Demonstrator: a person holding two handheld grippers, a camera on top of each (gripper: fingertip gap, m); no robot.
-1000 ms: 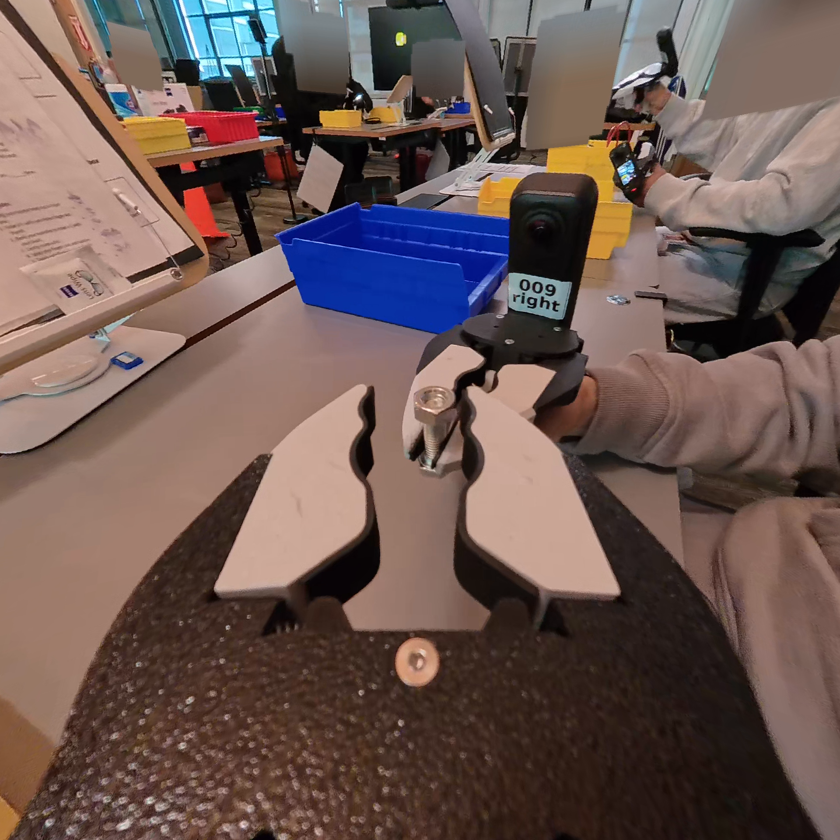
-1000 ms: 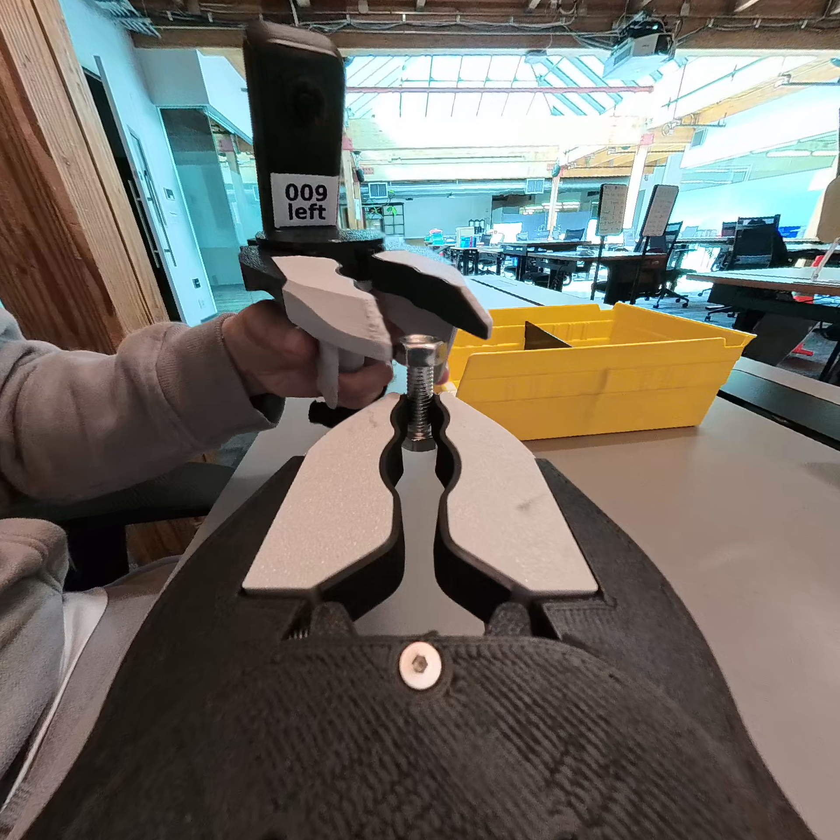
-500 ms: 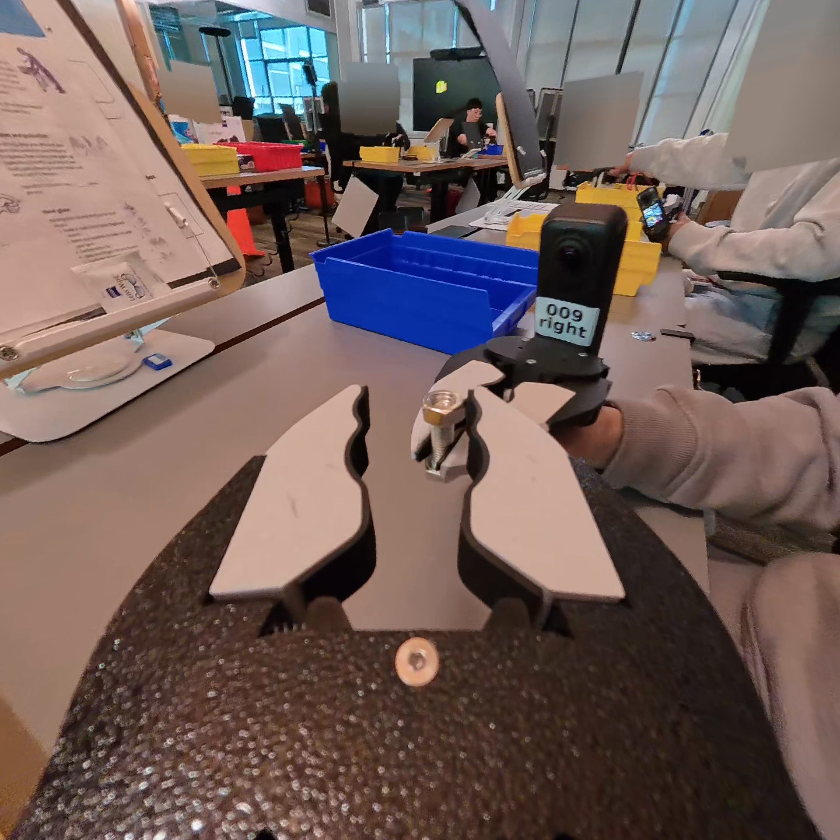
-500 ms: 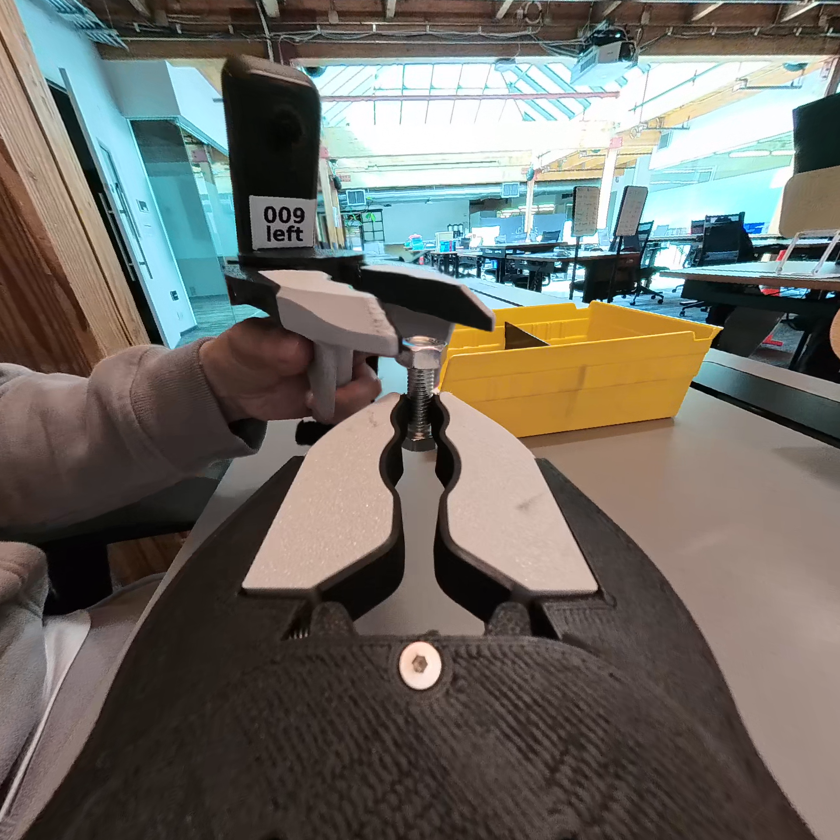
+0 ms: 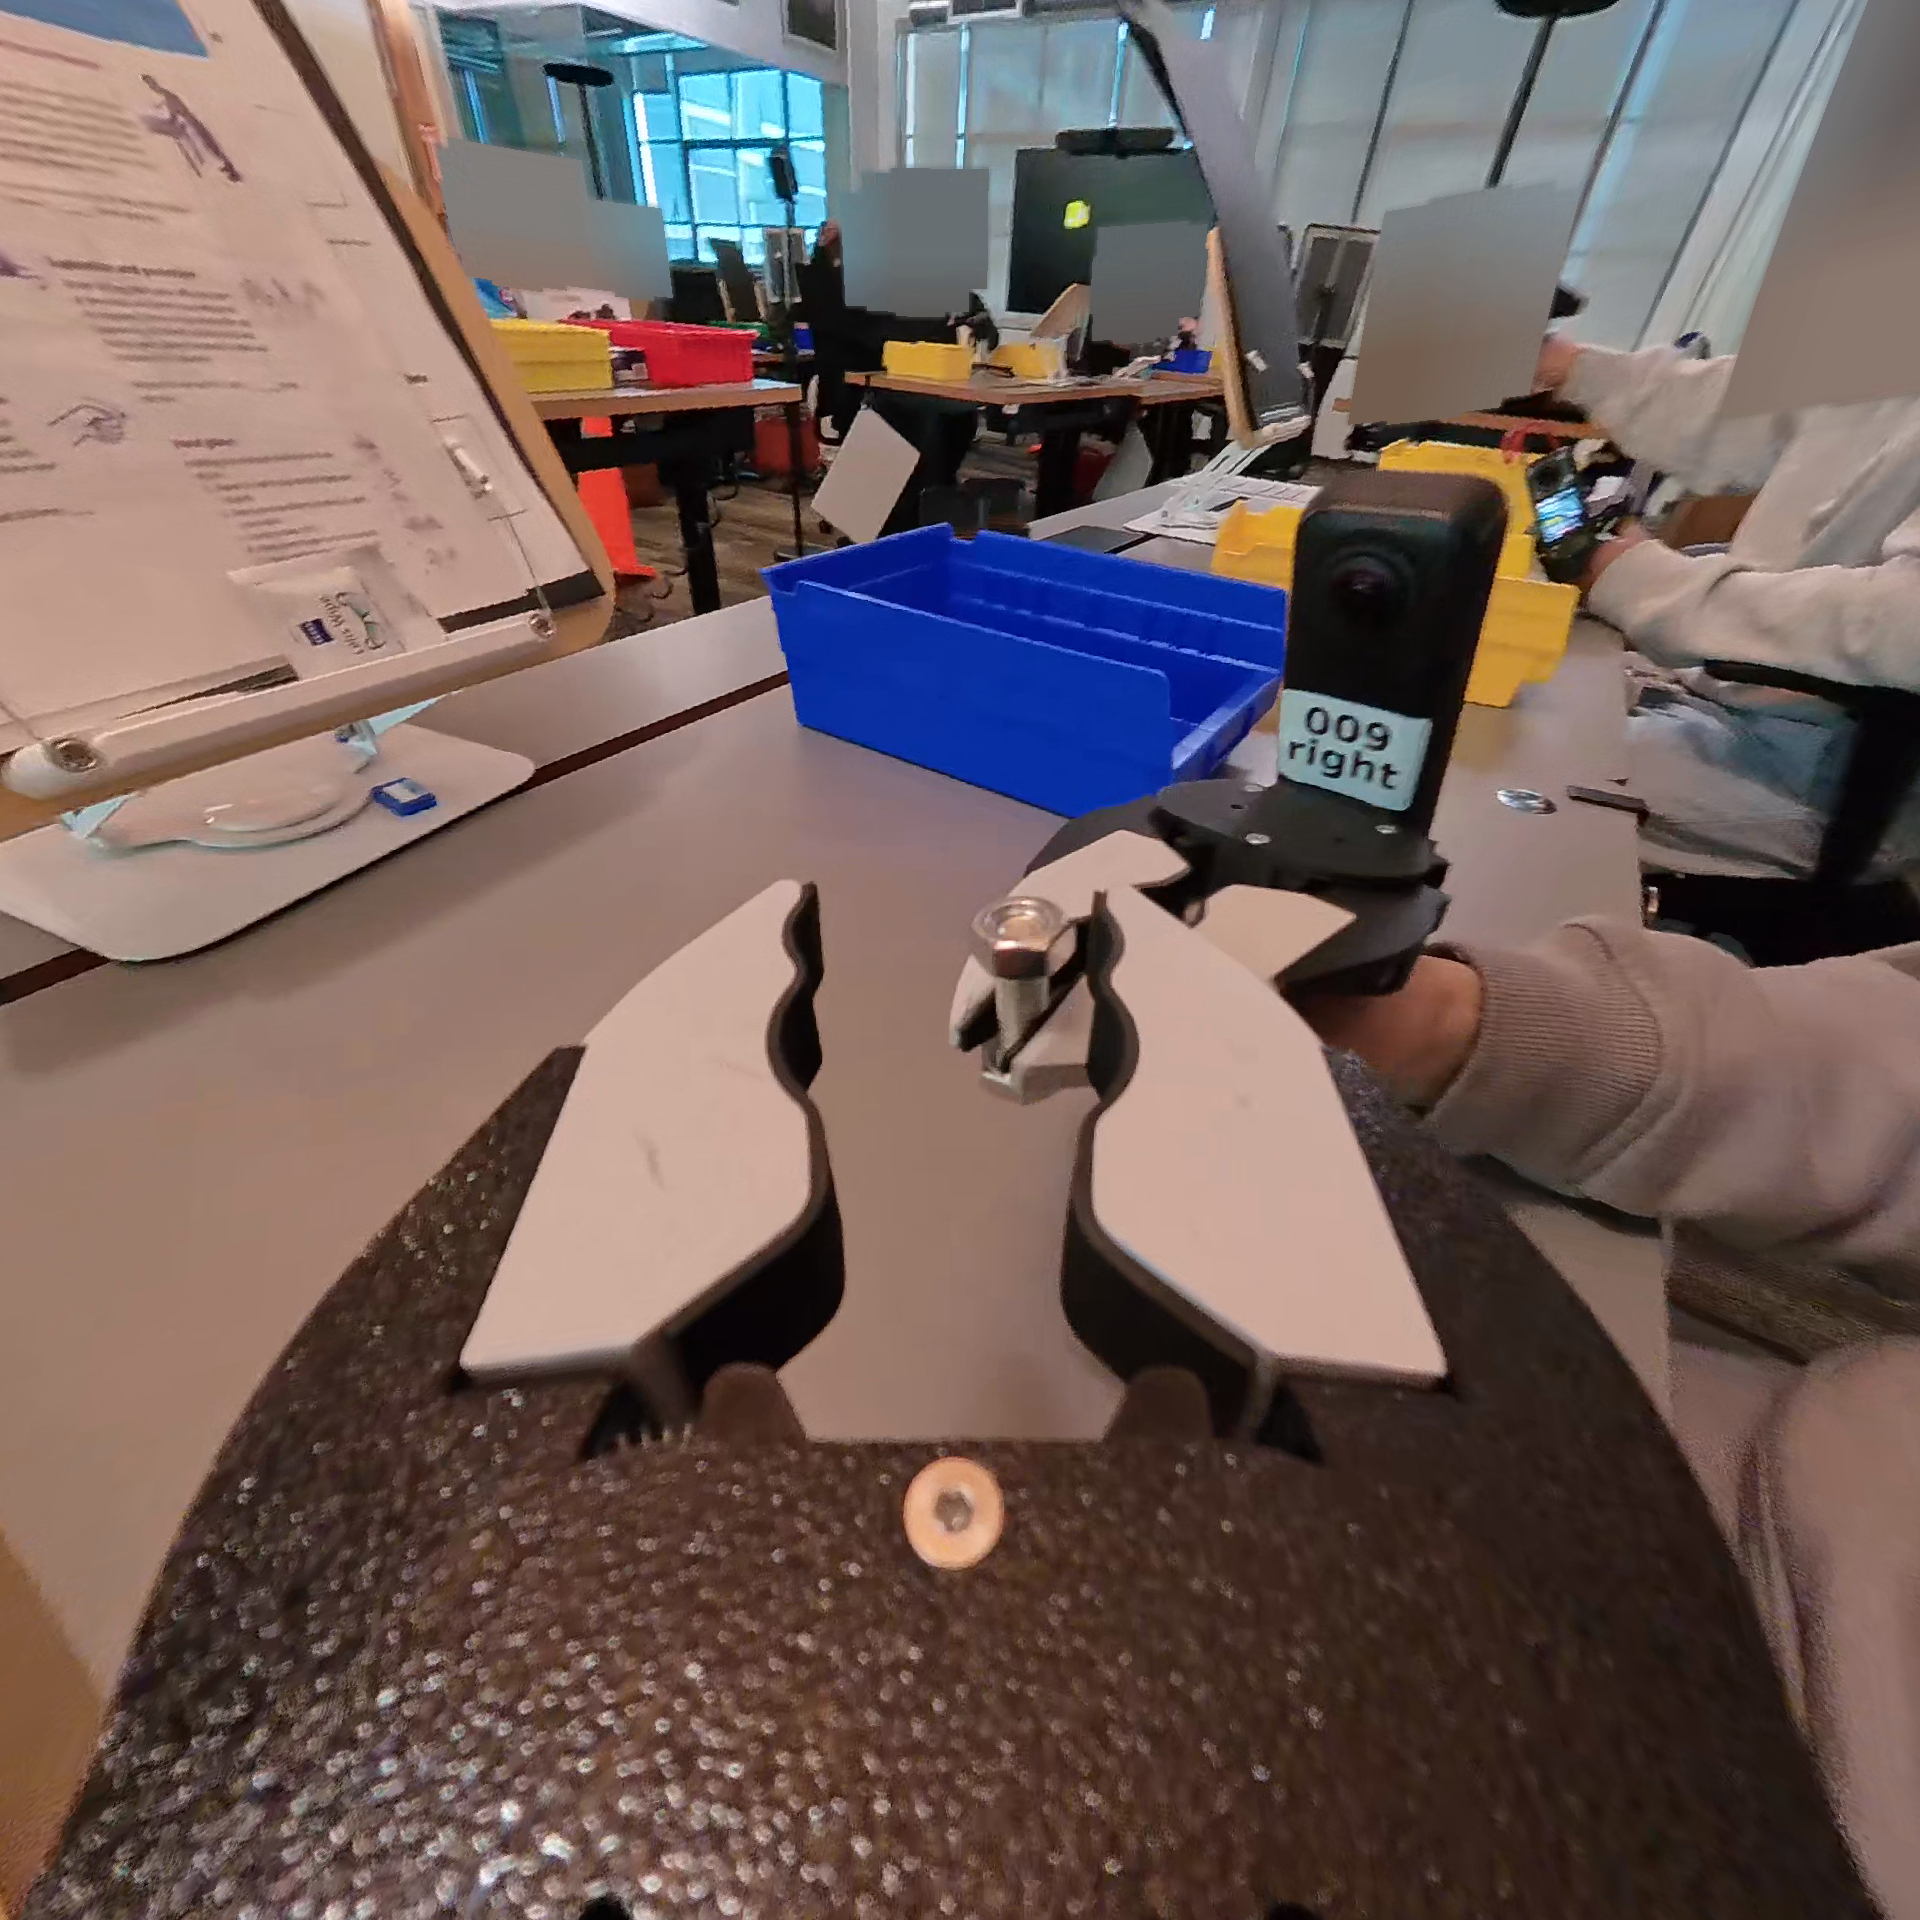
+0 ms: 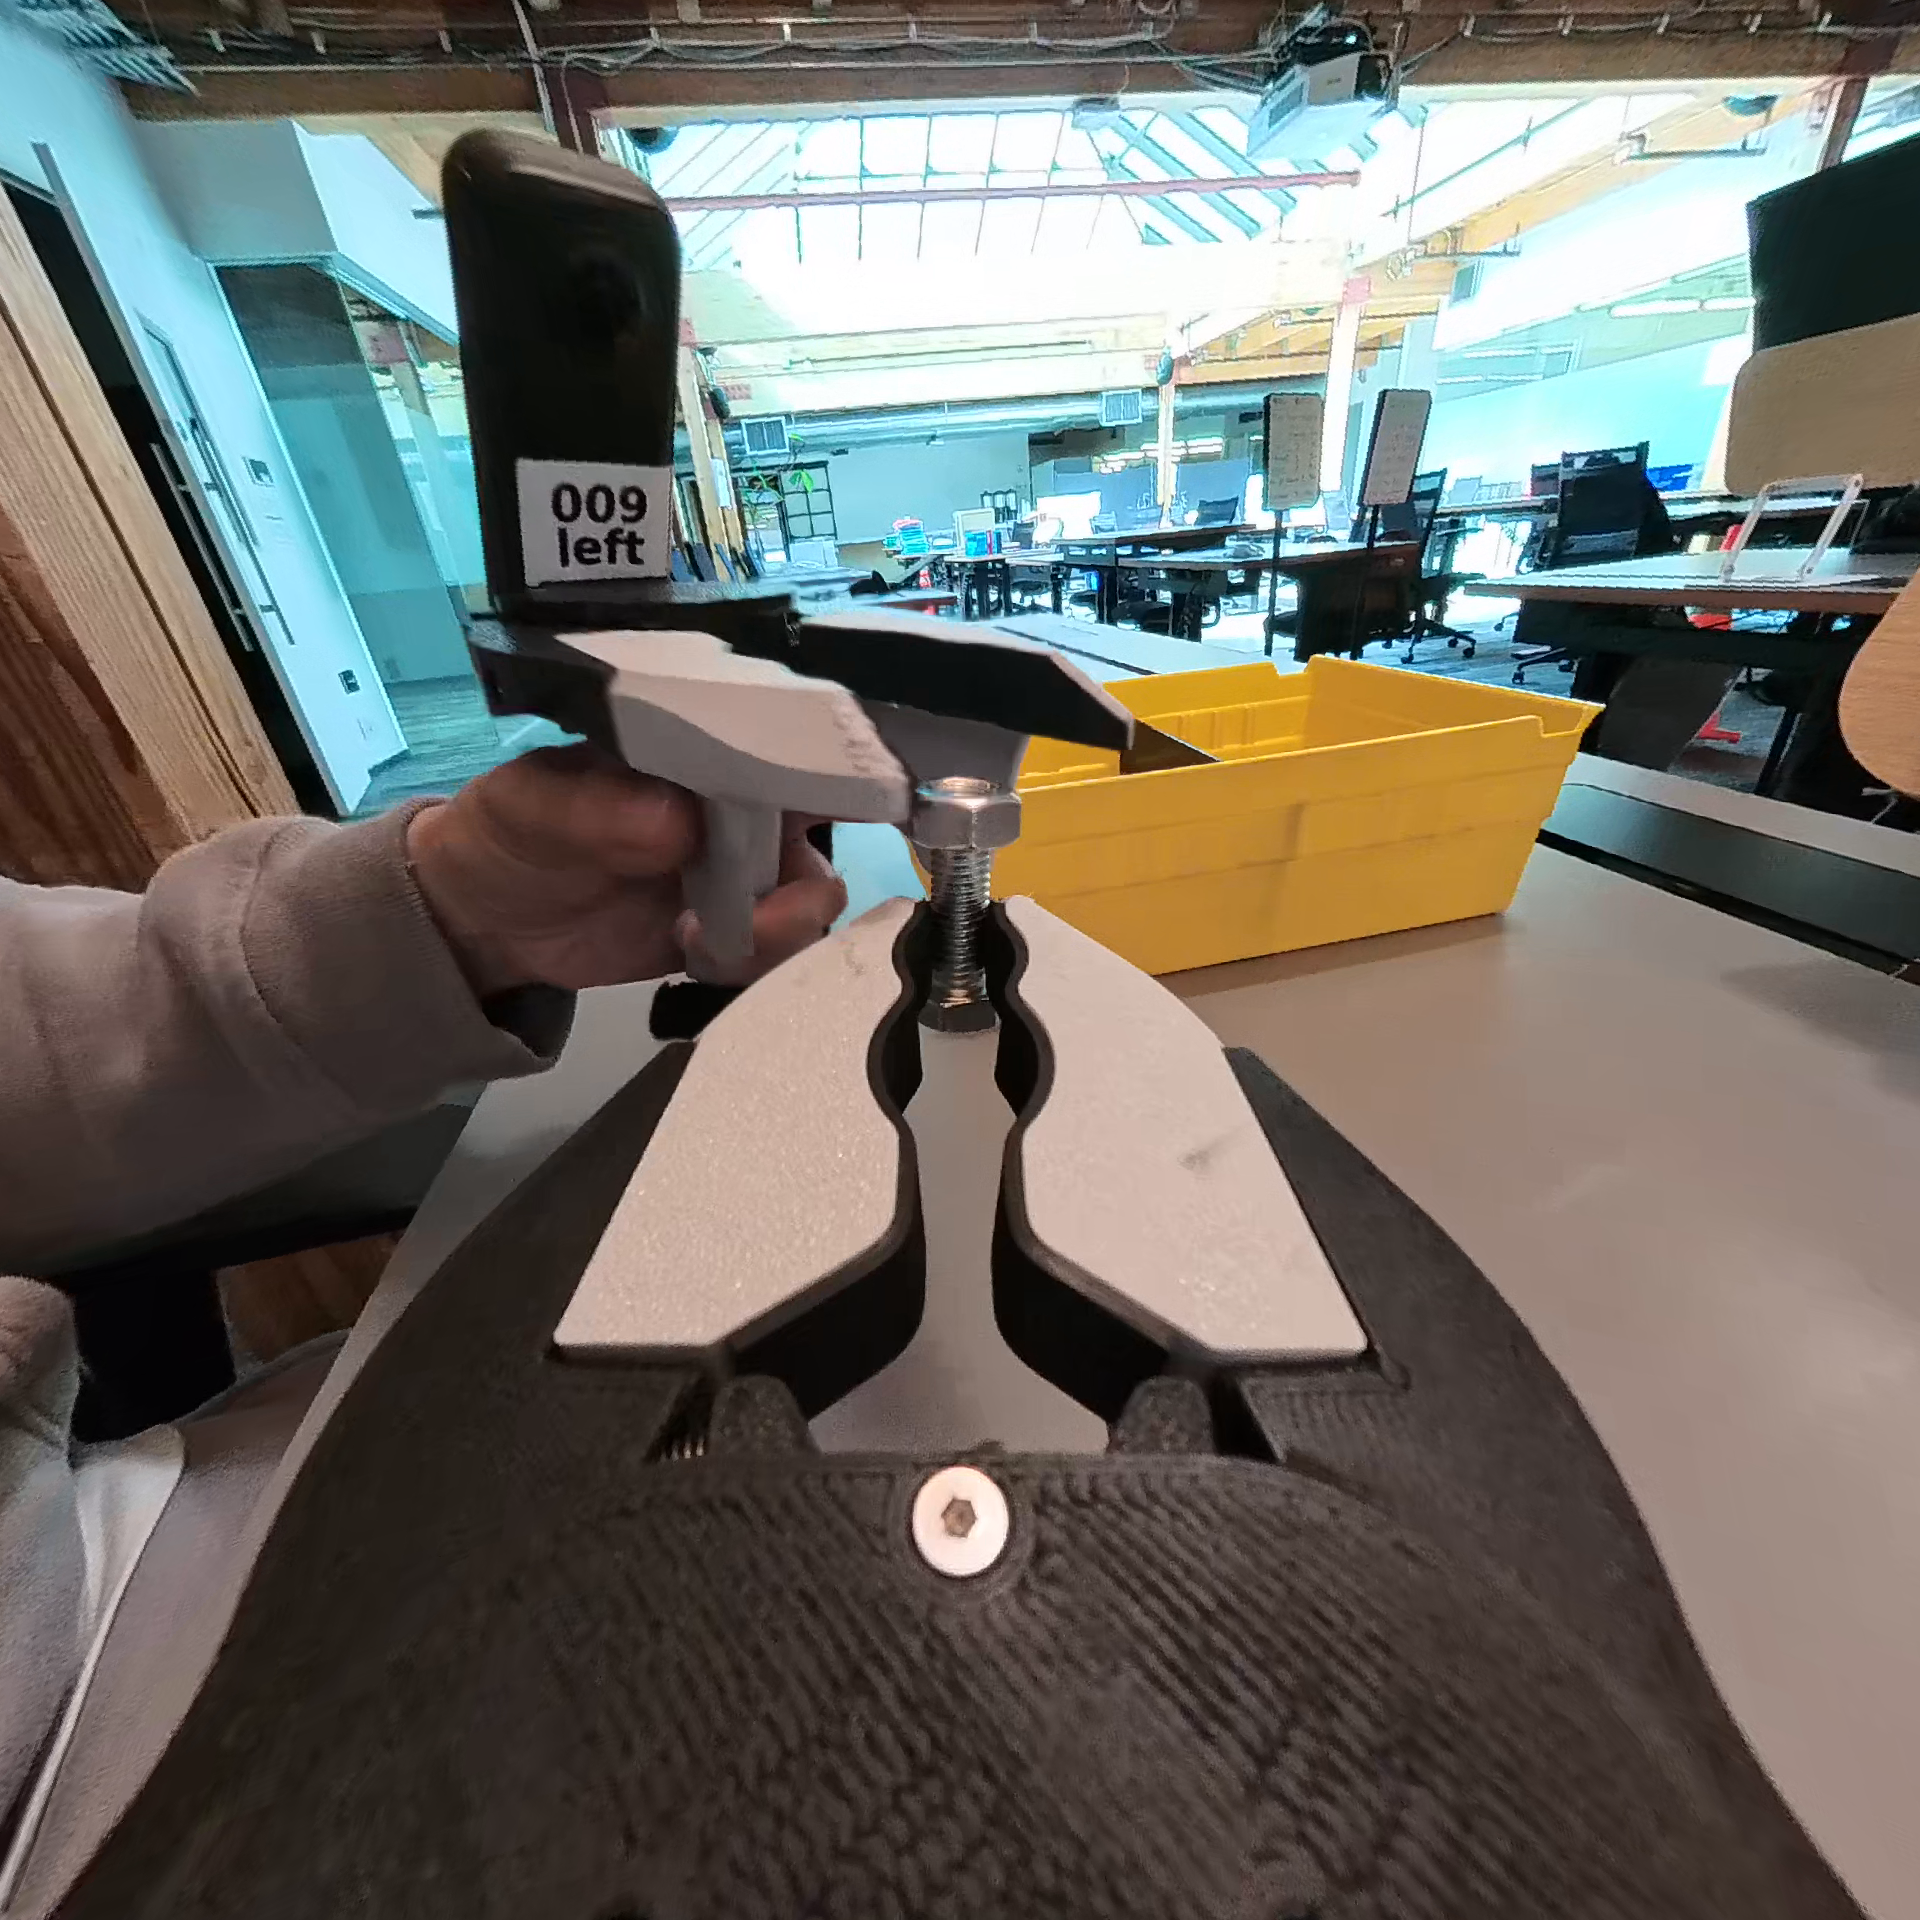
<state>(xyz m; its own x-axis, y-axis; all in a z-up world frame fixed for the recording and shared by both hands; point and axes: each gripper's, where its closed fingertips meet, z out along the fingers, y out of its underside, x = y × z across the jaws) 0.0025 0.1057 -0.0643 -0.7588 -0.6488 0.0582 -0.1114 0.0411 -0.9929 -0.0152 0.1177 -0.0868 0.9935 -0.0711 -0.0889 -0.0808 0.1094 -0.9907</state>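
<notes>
Through my left wrist view, my left tongs (image 5: 951,971) are spread wide over the grey counter (image 5: 644,862) with nothing between the two pale fingers (image 5: 675,1132). Just past my right-hand finger, my right tongs (image 5: 1023,1023) come in from the right, pinching a silver bolt (image 5: 1013,997) that stands upright with a hex nut (image 5: 1023,935) at its top; the bolt sits in front of my left tongs, near the right finger rather than between the two. My right hand (image 5: 1387,1013) in a grey sleeve grips the handle below a black camera (image 5: 1392,613). Farther off sits a blue bin (image 5: 997,665), with a yellow bin (image 5: 1517,634) beyond it to the right, and at far left a tilted document stand (image 5: 260,436) on a pale base. In my right wrist view, my right tongs (image 6: 958,971) are pressed in on the threaded shank of the bolt (image 6: 956,925), both pads against it, its lower head sitting at the fingertips. The nut (image 6: 966,816) is up at the top end, right under the spread fingers of my left tongs (image 6: 935,748), which my left hand (image 6: 582,873) holds above it; I cannot tell whether they touch the nut. A yellow bin (image 6: 1299,810) stands behind on the counter (image 6: 1558,1143).
</notes>
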